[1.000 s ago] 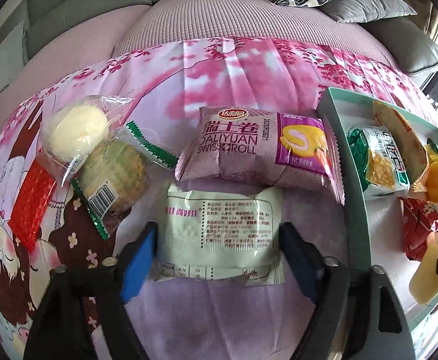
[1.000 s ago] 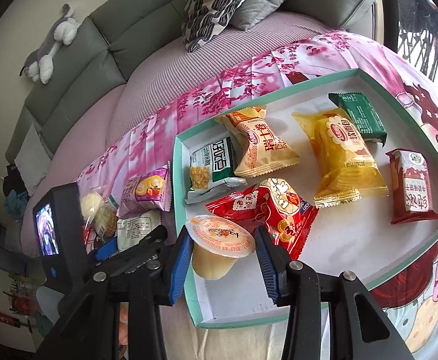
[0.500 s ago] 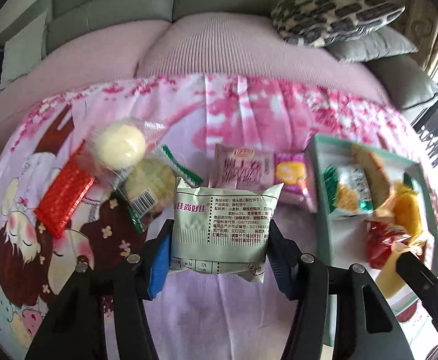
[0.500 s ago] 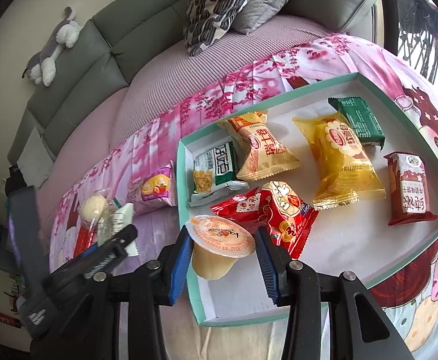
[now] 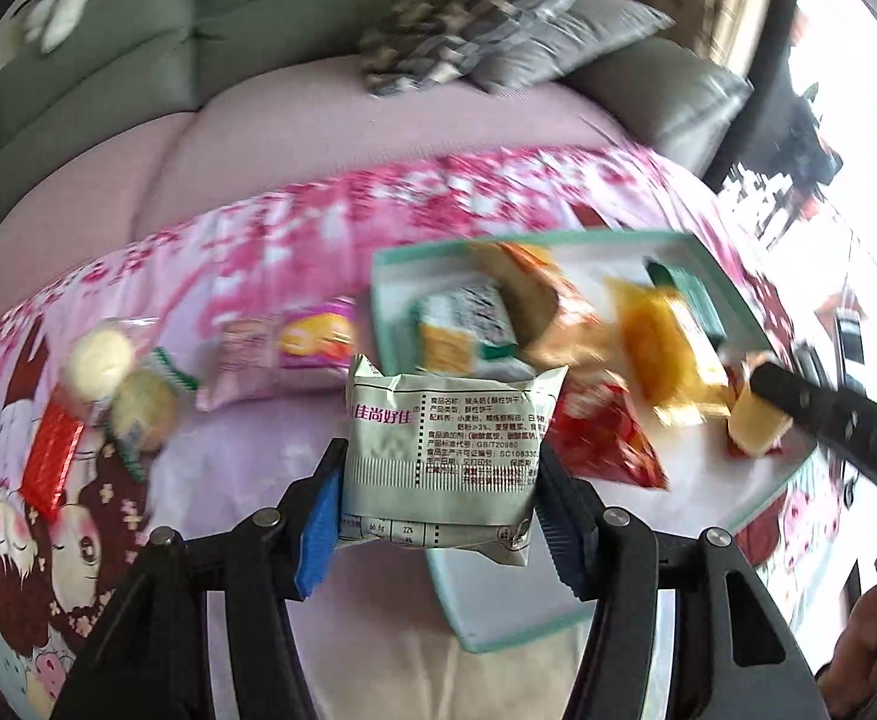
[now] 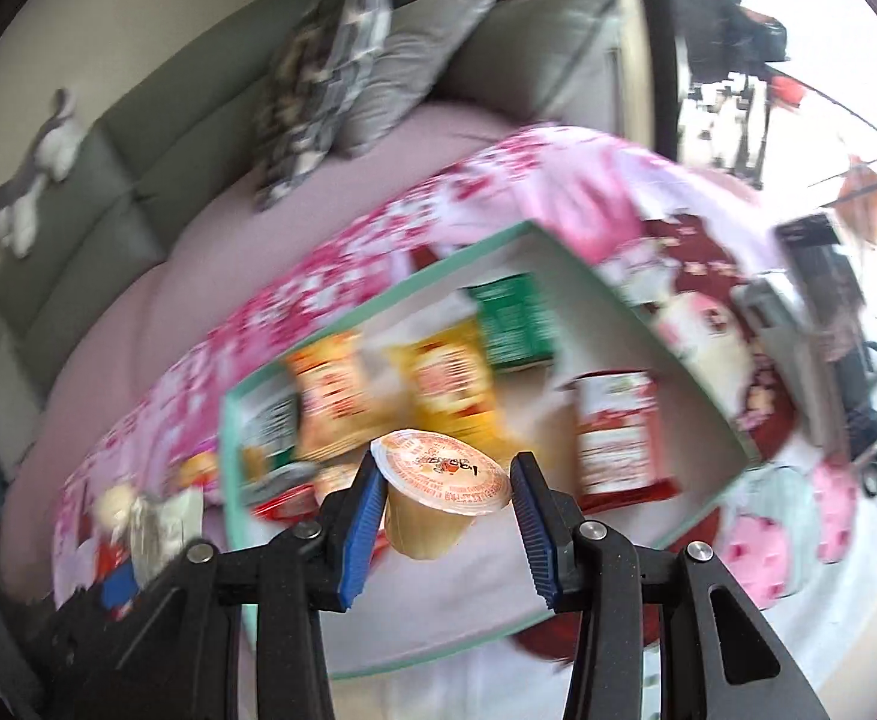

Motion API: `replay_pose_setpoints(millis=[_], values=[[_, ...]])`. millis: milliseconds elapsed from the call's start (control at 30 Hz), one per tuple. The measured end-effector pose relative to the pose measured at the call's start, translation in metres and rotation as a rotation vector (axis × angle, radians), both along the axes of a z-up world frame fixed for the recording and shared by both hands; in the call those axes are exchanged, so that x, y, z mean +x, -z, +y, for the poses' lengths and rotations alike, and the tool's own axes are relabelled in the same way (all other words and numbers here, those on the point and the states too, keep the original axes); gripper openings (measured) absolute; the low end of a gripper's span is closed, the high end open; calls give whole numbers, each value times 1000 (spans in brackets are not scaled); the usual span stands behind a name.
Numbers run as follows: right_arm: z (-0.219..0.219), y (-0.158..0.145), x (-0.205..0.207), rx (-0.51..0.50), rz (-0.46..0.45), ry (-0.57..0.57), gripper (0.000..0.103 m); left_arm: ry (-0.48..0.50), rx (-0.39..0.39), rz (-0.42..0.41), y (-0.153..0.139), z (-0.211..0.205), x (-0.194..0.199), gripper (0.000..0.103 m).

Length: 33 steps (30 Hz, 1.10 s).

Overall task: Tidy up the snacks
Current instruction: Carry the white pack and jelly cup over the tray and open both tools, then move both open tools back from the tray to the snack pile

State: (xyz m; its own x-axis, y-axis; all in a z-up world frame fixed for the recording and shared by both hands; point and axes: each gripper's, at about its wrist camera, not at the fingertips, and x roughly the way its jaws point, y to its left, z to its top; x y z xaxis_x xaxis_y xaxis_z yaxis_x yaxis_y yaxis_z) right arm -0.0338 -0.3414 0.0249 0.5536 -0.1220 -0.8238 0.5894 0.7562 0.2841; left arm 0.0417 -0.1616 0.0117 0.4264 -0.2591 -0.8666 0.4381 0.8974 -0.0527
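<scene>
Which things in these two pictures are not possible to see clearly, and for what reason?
- Left wrist view: snacks in the teal box are smeared by motion blur; labels unreadable.
- Left wrist view: the pale green packet in the left gripper hides the box's near corner.
- Right wrist view: the jelly cup in the right gripper covers the red packet; the rest is blurred.
</scene>
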Motion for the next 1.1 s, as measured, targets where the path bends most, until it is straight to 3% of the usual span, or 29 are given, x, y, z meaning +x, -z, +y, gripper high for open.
replay_pose_setpoints(millis=[200,567,800,933,1100], values=[[-10,17,4,8,70,3,45,51,34,37,17,-21,-10,61],[-1,41,13,40,128,-42,45,47,47,62,37,-34,-11,62],[-3,36,11,39,102,-28,46,45,47,37,27,-31,-11,82],[-5,37,10,49,100,-20,49,37,49,15,17,-26,-13,83],[-2,35,12,46,99,-38,53,-55,23,11,6,-4,-1,83]])
